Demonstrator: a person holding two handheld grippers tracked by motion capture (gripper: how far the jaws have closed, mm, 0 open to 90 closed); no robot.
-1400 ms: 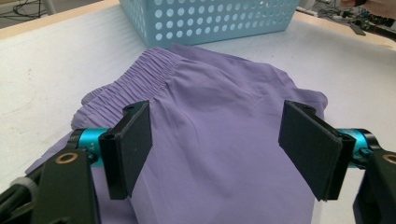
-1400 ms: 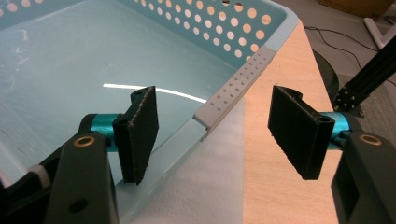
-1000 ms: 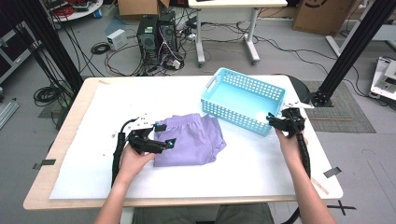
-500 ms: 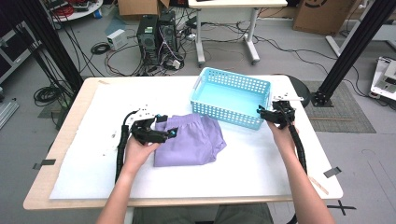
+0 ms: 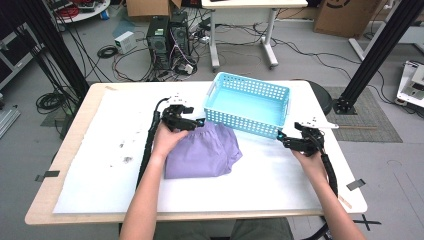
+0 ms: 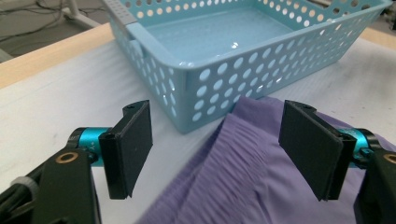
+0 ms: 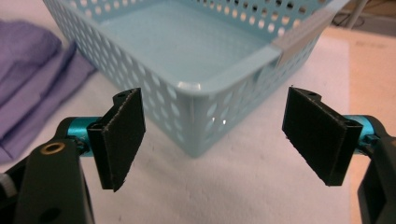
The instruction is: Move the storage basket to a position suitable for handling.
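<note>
The purple cloth (image 5: 202, 152) is lying just before the basket (image 5: 248, 104), under the wide-open left gripper (image 6: 217, 149), while the right gripper (image 7: 219, 140) is being opened, empty, at the basket's near corner.

The left tool (image 6: 215, 154) hangs with jaws wide apart above purple cloth (image 6: 252, 186). Just beyond, a blue perforated basket (image 6: 219, 88) sits on the white desk (image 6: 60, 102), touching the cloth.

Basket and purple garment

Your perforated light-blue basket (image 5: 248, 103) sits upright and empty; the folded purple garment (image 5: 204, 150) lies flat against its near-left corner.
</note>
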